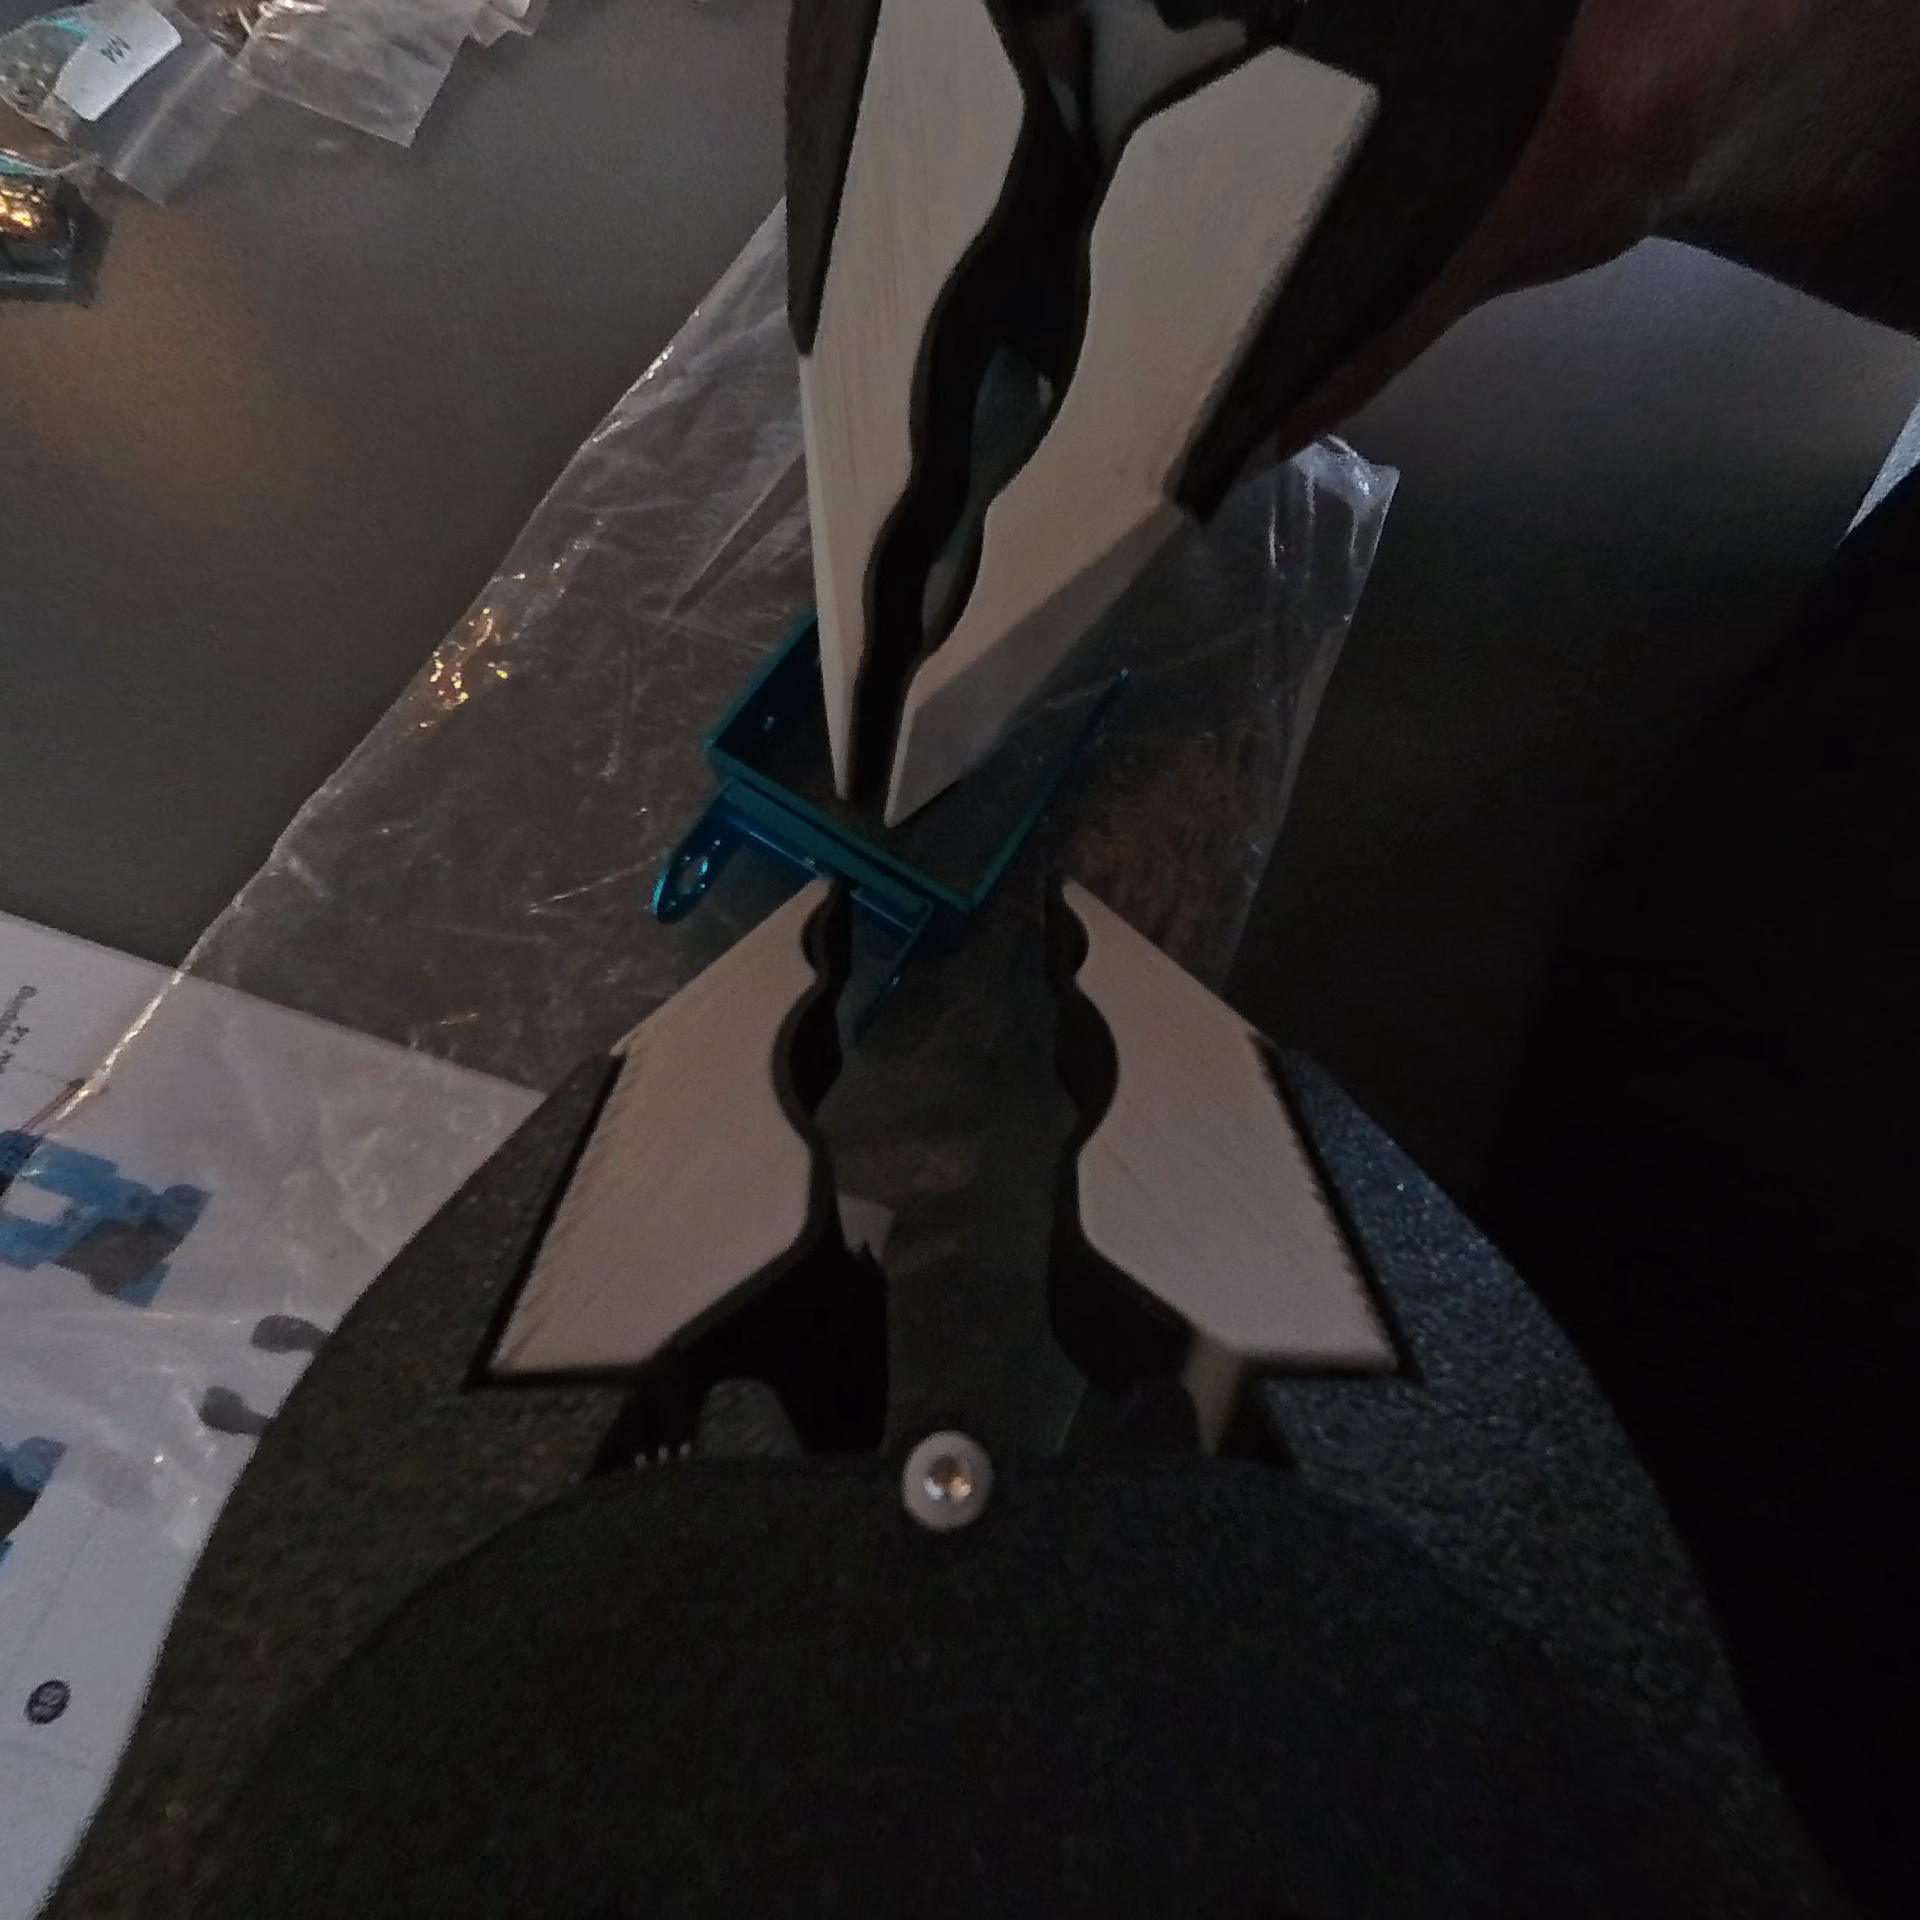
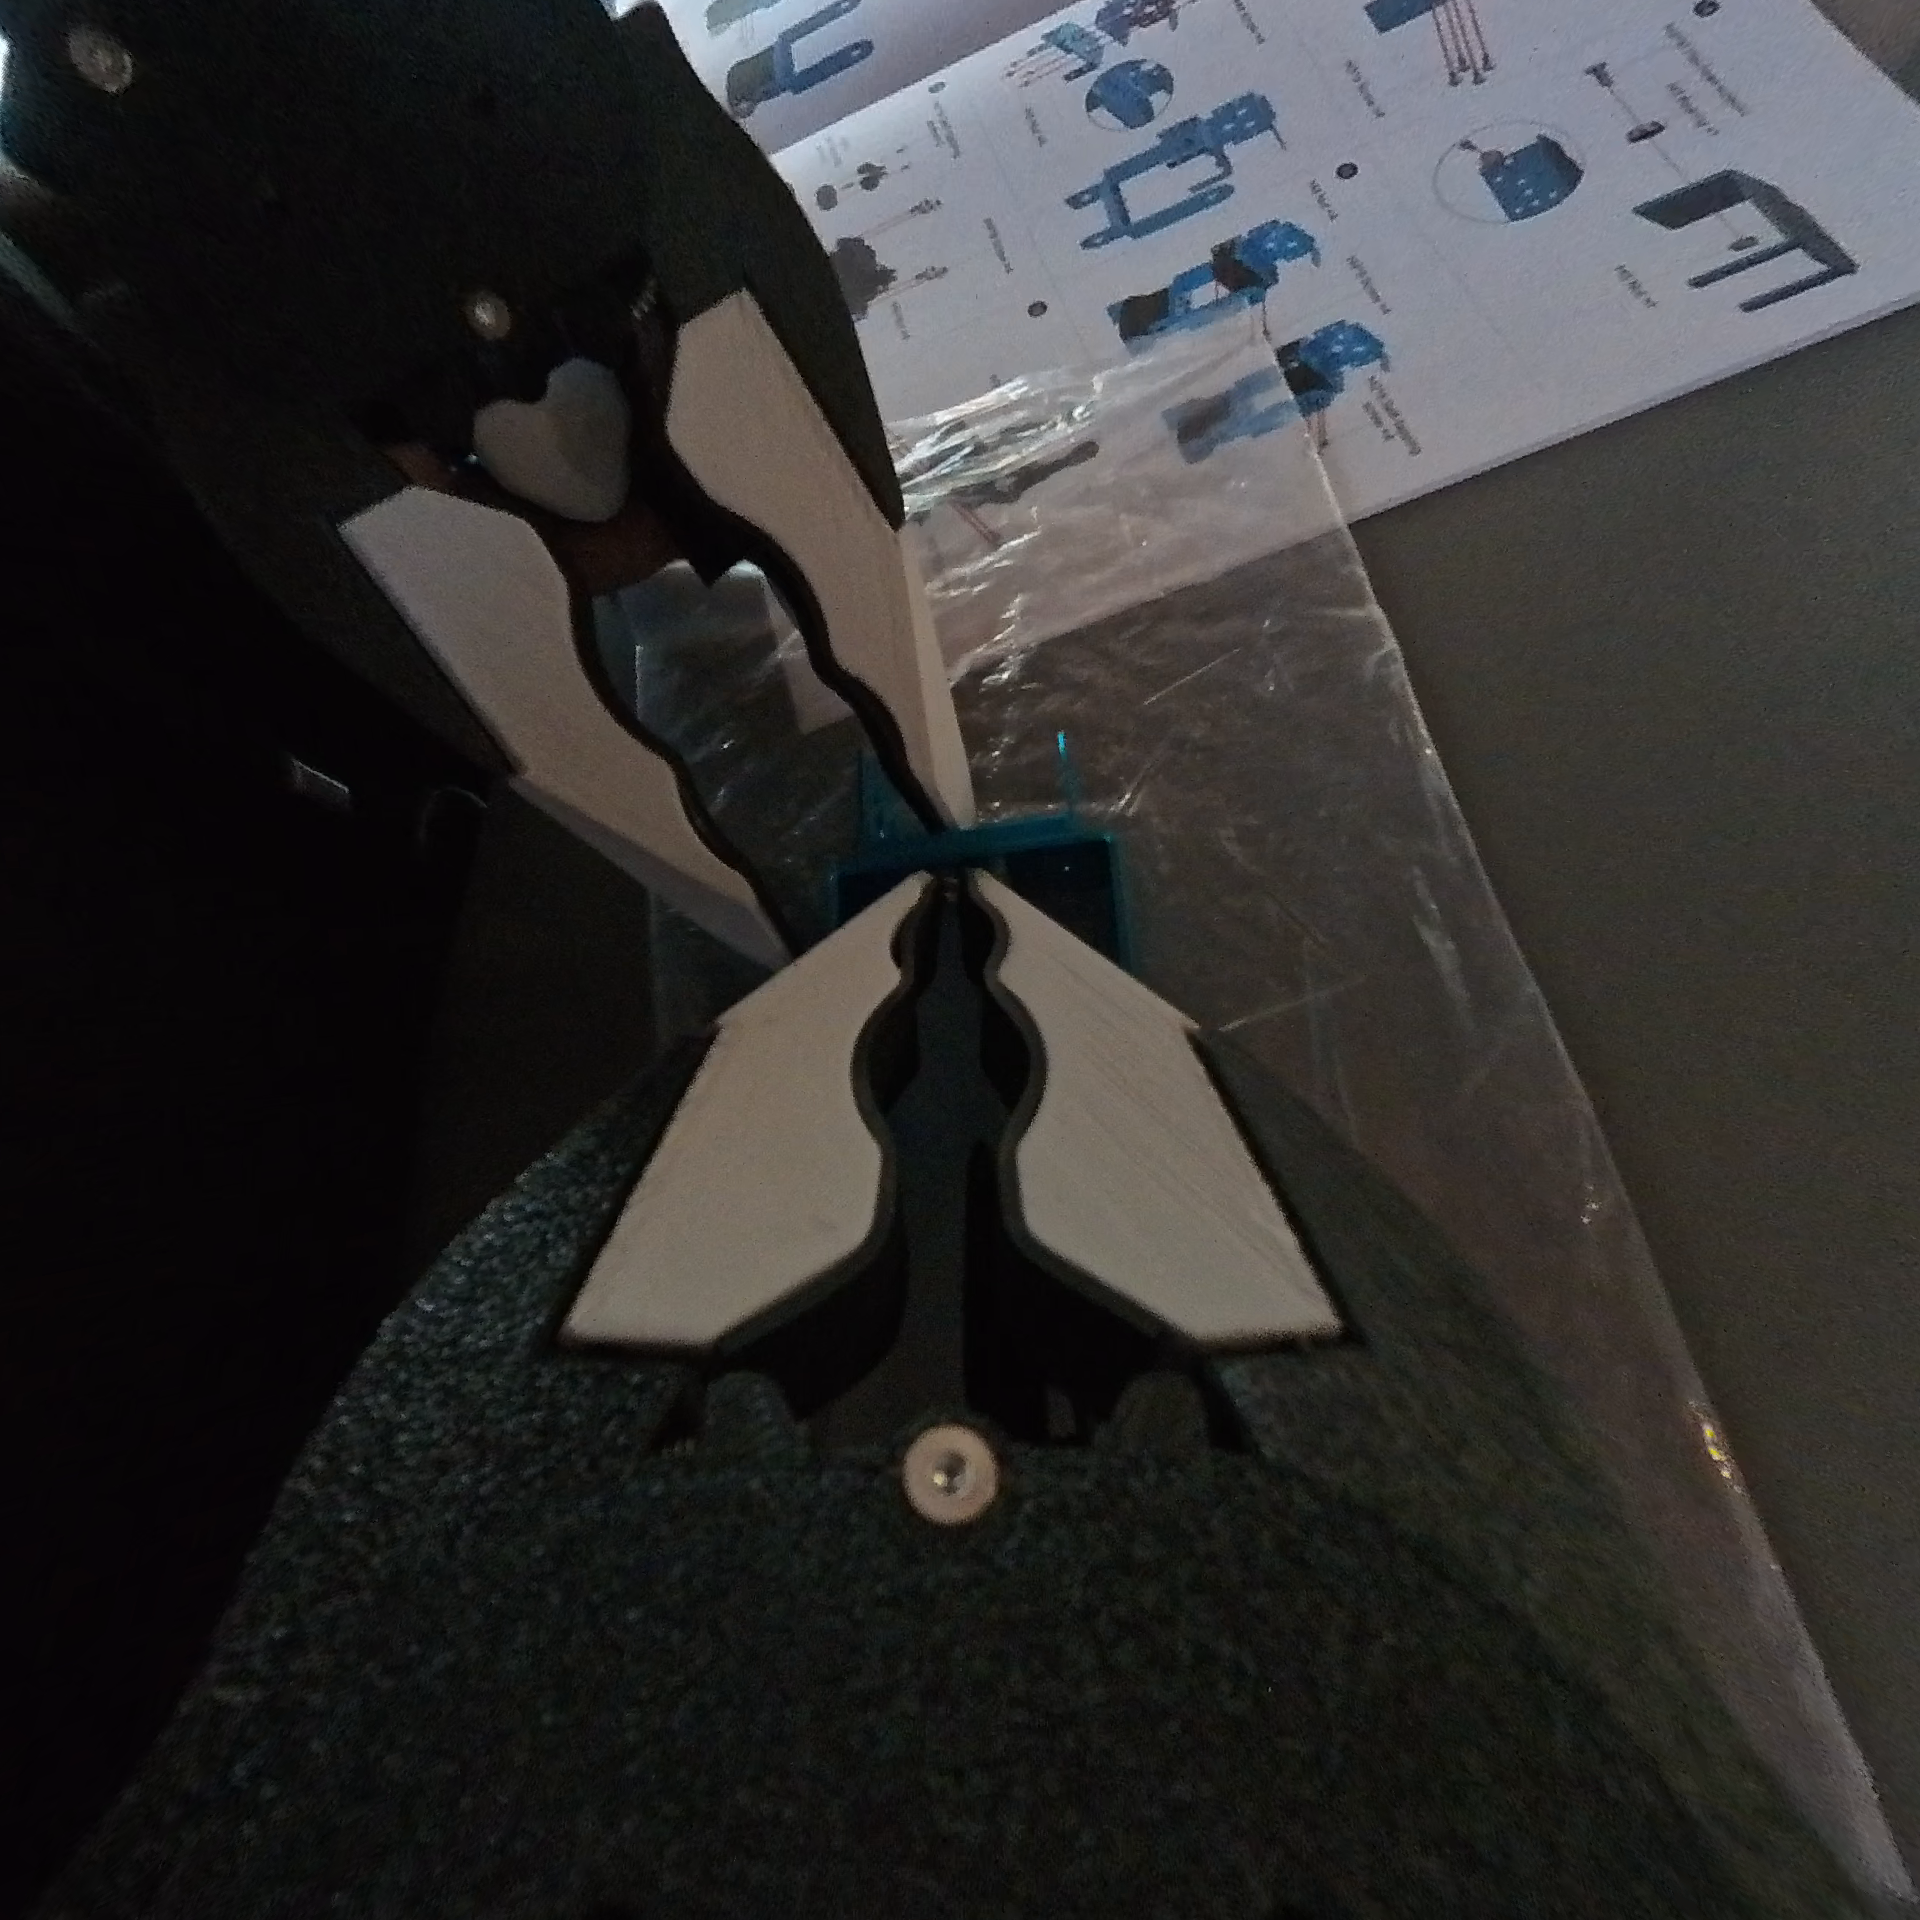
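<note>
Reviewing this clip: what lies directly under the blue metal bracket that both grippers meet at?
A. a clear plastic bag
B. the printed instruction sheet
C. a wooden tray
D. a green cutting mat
A: the bracket sits on the crinkled clear plastic bag, with the instruction sheet lying off to one side.

Perhaps workshop: assembly sheet (image 2: 1247, 208), parts bags (image 1: 208, 94)

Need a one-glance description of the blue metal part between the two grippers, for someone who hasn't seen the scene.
Start at the grey table and find the crinkled clear plastic sheet lying beside the white instruction sheet. On the plastic sits a blue metal bracket, with the right gripper pinching its edge and the left gripper open around it. It is the only coloured, rigid, box-shaped piece there.
</note>
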`<state>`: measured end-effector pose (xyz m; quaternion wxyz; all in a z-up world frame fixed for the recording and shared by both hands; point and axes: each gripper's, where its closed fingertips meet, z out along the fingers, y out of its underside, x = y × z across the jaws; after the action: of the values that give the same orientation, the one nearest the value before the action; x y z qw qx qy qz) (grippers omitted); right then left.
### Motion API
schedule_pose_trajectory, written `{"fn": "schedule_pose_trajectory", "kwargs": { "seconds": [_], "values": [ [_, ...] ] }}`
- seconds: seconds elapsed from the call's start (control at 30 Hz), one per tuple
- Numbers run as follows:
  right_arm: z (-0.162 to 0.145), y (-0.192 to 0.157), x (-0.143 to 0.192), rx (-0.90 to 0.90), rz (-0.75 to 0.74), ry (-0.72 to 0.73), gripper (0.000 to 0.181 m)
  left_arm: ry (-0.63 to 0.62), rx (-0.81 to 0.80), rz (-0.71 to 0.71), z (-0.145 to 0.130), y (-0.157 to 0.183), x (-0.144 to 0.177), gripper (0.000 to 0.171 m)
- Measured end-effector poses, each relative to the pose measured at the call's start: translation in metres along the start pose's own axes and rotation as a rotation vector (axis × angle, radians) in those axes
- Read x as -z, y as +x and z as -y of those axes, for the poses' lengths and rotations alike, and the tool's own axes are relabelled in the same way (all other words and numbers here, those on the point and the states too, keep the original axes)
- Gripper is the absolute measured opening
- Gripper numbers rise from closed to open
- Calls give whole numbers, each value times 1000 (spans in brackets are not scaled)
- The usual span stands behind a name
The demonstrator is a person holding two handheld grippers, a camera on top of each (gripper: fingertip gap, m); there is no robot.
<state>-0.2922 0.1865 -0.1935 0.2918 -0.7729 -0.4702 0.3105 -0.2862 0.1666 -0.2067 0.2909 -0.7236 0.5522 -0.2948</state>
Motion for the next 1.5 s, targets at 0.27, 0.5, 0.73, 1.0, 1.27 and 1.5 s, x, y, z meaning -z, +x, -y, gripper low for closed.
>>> {"fn": "schedule_pose_trajectory", "kwargs": {
  "seconds": [0.27, 0.5, 0.73, 1.0, 1.27, 1.5],
  "values": [
    [-2, -1, -5, -47, -11, -6, 2, -6, 20, 38, -1, -4, -1, 31],
    [-3, 1, -5, -62, -29, 5, 2, -11, 16, 40, -1, -4, -1, 30],
    [-4, 2, -5, -124, -13, 23, 2, -14, 16, 41, 0, -4, -2, 29],
    [-4, 2, -5, -136, -23, 30, 2, -20, 1, 53, 0, -5, -3, 29],
    [-3, 3, -3, -122, -49, 46, 0, -25, 1, 53, 0, -4, -3, 29],
    [-7, 1, -5, -111, -41, 23, 1, -24, 5, 49, 0, -3, -3, 29]
  ]
}}
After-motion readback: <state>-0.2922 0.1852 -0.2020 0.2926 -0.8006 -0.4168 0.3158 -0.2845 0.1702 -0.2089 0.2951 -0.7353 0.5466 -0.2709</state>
